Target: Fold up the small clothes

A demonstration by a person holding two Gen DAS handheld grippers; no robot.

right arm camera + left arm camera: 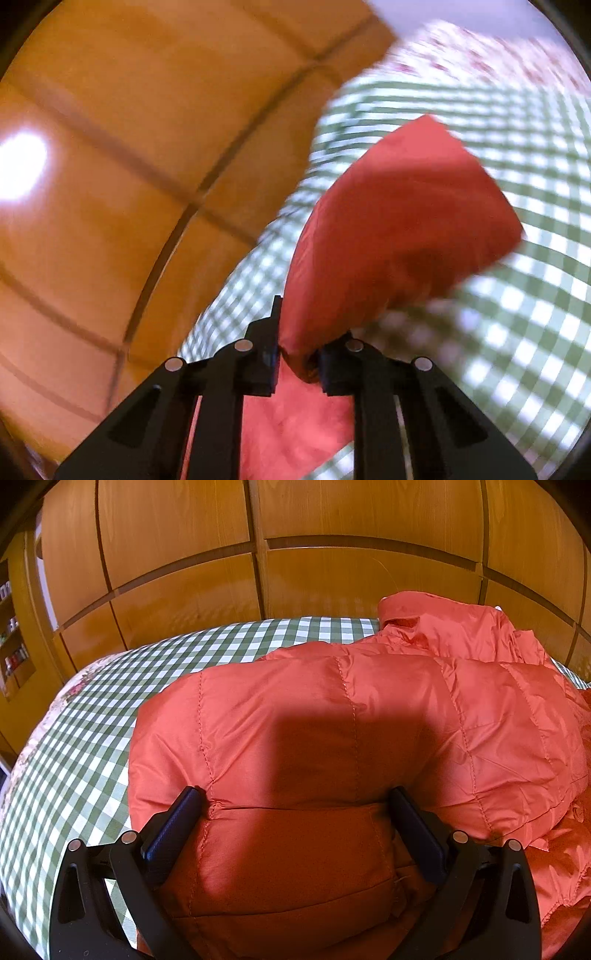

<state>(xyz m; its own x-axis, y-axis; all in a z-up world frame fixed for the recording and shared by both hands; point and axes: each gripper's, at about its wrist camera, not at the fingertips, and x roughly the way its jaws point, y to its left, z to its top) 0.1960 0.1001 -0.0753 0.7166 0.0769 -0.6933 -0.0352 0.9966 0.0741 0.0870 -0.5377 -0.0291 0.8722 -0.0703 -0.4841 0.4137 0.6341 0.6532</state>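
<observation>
Jacket [332,720], orange-red and quilted, lies spread over a green-and-white checked cloth [85,738] in the left wrist view, wooden cupboard doors [177,554] behind. Left gripper [295,805] sits low over the near edge, jaws spread wide, a padded fold bulging up between them; whether the pads [173,823] press on it, cannot tell. Collar end bunched at far right.

Right wrist view, badly blurred: right gripper [297,354] pinched tight on a bunched end of the jacket [399,221], fabric flaring out beyond the tips, probably a sleeve. Checked cloth [517,314] lies below and right, wooden doors [129,166] left.
</observation>
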